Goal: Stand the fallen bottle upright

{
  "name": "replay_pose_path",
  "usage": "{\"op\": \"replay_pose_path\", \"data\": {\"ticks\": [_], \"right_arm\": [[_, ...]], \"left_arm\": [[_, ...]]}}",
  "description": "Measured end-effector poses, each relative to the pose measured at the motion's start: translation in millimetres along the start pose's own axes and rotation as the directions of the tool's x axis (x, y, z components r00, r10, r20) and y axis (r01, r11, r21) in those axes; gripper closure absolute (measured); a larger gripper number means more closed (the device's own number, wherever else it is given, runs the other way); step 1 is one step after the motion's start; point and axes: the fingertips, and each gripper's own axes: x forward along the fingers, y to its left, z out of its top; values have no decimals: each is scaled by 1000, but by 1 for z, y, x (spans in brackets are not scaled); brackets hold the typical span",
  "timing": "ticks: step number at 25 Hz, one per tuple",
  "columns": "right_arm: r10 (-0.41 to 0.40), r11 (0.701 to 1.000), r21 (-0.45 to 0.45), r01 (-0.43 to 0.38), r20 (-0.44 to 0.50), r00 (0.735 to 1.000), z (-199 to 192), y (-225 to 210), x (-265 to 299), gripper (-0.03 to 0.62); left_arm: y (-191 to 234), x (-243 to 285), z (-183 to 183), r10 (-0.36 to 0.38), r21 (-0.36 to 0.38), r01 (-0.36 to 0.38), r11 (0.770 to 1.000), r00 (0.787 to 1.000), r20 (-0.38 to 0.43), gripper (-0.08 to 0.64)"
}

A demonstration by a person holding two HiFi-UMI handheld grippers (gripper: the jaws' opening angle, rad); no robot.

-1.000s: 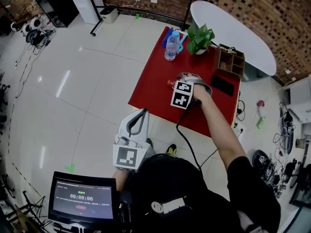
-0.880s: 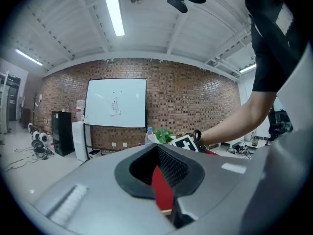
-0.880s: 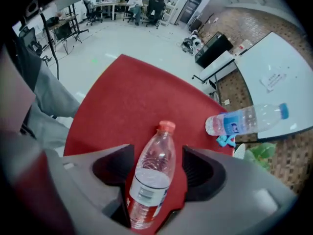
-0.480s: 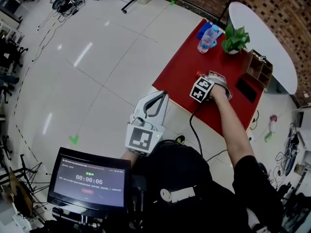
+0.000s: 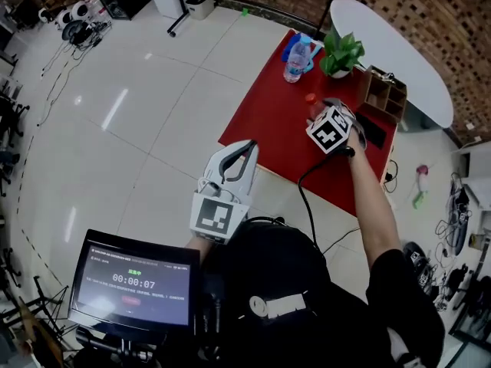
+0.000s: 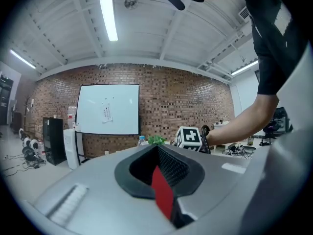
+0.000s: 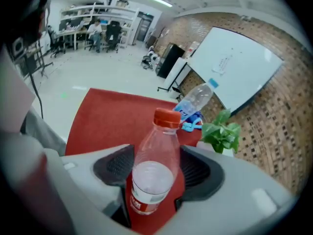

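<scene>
Item: bottle (image 7: 157,146), pinched upright in my right hand-held gripper (image 7: 155,180). I seat its base flat on the table (image 5: 268,121) before easing the jaws. Left hand-held gripper (image 6: 161,175): pressed together, empty.

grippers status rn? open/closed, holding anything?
Left gripper: closed, nothing between the jaws.
Right gripper: closed on the red-capped bottle, cap pointing up.
</scene>
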Motion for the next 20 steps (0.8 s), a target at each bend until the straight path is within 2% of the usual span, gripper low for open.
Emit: {"op": "replay_pose_path", "data": {"ticks": [4, 9, 11, 14, 17, 20], "right_arm": [[-26, 982, 187, 0, 135, 990, -7, -26, -37, 299], [-140, 926, 378, 26, 277, 951, -18, -52, -78, 305], [-164, 911, 411, 25, 306, 938, -15, -56, -86, 306], [-164, 903, 430, 15, 311, 936, -18, -56, -81, 308], [-151, 889, 458, -3, 299, 942, -36, -47, -64, 313], [-186, 865, 502, -3, 326, 927, -51, -41, -59, 313]], "left_arm": [[-15, 9, 2, -34, 6, 34, 999, 999, -12, 557], [-33, 19, 14, -104, 26, 104, 994, 995, -3, 557], [-35, 20, 16, -112, 30, 112, 993, 994, -5, 557], [-35, 24, 14, -111, 32, 111, 993, 994, -9, 557], [-35, 28, 10, -103, 34, 103, 994, 995, -12, 557], [-34, 28, 6, -94, 35, 94, 995, 995, -20, 557]]}}
